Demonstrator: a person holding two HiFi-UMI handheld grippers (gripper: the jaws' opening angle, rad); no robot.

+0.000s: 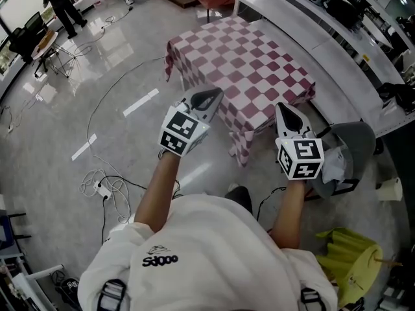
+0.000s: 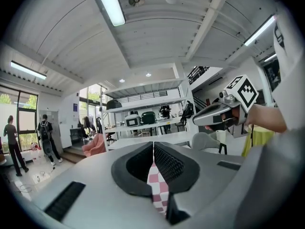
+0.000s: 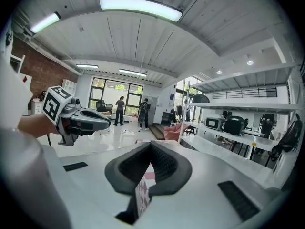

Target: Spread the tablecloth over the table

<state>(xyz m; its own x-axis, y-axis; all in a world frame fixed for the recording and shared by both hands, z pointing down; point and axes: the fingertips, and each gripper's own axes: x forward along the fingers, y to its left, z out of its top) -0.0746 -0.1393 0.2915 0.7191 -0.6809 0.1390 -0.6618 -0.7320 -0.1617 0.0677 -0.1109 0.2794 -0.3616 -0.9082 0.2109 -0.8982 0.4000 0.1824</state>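
Note:
The red-and-white checked tablecloth (image 1: 246, 63) covers a small table ahead of me, and its near corner hangs down in a fold (image 1: 240, 141). My left gripper (image 1: 217, 94) is at the cloth's near left edge, my right gripper (image 1: 280, 109) at its near right edge. In the left gripper view the left gripper (image 2: 153, 146) is shut, with a strip of checked cloth (image 2: 158, 187) pinched between its pads. The right gripper (image 3: 150, 146) is shut too, and a bit of the cloth (image 3: 142, 193) hangs from its jaws. Each gripper view shows the other gripper (image 2: 224, 113) (image 3: 76, 116) held level alongside.
A grey chair (image 1: 353, 144) stands close on the right, with long white benches (image 1: 337, 63) behind it. Cables and a power strip (image 1: 100, 188) lie on the floor at left. A yellow-green object (image 1: 347, 258) sits at lower right. People (image 1: 61, 5) stand far off at the upper left.

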